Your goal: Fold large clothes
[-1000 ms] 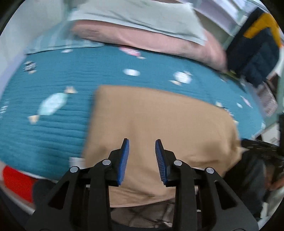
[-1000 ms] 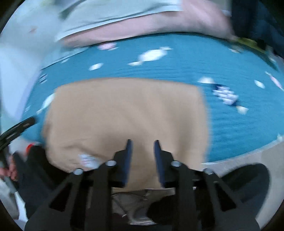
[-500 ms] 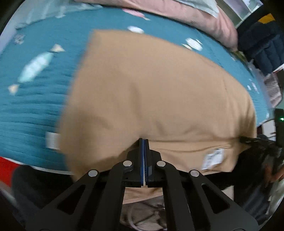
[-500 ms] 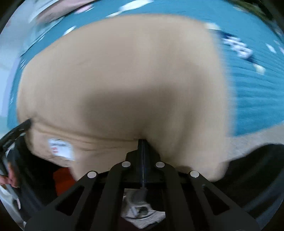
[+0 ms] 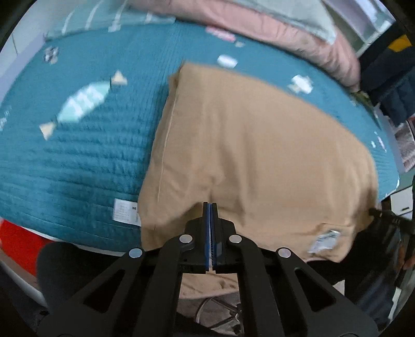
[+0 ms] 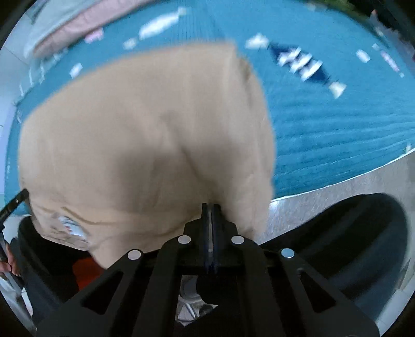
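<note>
A large tan garment [image 5: 254,145] lies folded on a teal bed cover [image 5: 77,145], its near edge hanging over the bed's front edge. My left gripper [image 5: 210,207] is shut on the garment's near edge, left of its middle. My right gripper [image 6: 210,207] is shut on the near edge of the same garment [image 6: 145,134] toward its right side, and the cloth bunches up at the jaws. A white care label [image 5: 324,239] shows on the near hem, and also in the right wrist view [image 6: 71,226].
Pink and pale green bedding [image 5: 280,23] is piled at the far side of the bed. A dark jacket [image 5: 391,75] hangs at the far right. A red object [image 5: 18,241] sits below the bed's left front edge. A dark round seat [image 6: 358,241] is at the right.
Both grippers went from open above the garment to shut on its near edge. The cloth now lifts and bunches at the jaws, and the views have pulled back slightly.
</note>
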